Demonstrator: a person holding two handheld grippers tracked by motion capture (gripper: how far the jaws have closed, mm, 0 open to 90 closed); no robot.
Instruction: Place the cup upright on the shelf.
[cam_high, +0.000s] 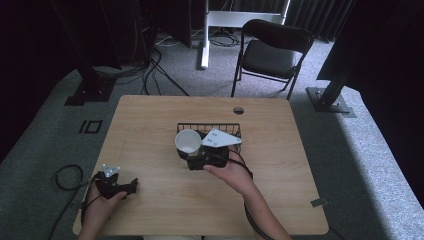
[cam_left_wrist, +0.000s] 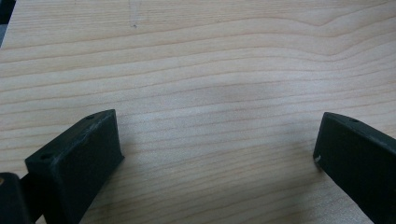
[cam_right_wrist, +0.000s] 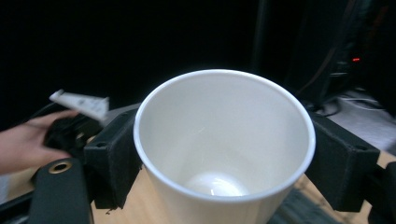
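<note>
While the white cup (cam_right_wrist: 224, 149) is clamped between the right gripper's (cam_high: 194, 154) jaws beside the wire basket (cam_high: 235, 131), transport seems underway; a steady lift is called for next; the left gripper (cam_left_wrist: 217, 154) is rested spread on the table (cam_left_wrist: 210, 56).

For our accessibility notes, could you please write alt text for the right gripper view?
An empty white paper cup sits clamped between the right gripper's two black jaws, seen from above its open rim. Behind it at left, a hand holds the left gripper.
</note>
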